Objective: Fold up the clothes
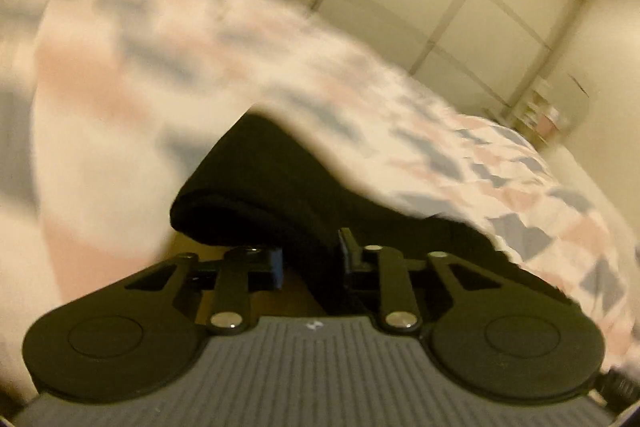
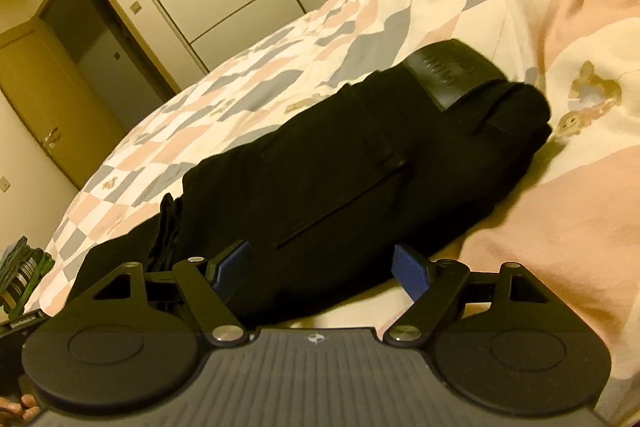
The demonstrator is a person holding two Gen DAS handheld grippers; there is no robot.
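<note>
On the left wrist view, my left gripper (image 1: 310,261) has its 2 fingers pinched on a thick black fold of the trousers (image 1: 256,187), lifted over the blurred bedspread (image 1: 520,187).

On the right wrist view, my right gripper (image 2: 320,269) is spread wide, holding nothing, just short of the trousers (image 2: 340,155) lying lengthwise on the bed. They look heavy and fairly stiff; I judge the waistband (image 2: 456,75) the firmest hold.

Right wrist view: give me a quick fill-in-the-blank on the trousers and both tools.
The trousers are ____ in colour.
They lie on a patterned ____.
The right tool is ____, holding nothing.
The left tool is shut on ____ cloth.

Missing words: black; bedspread; open; black
</note>
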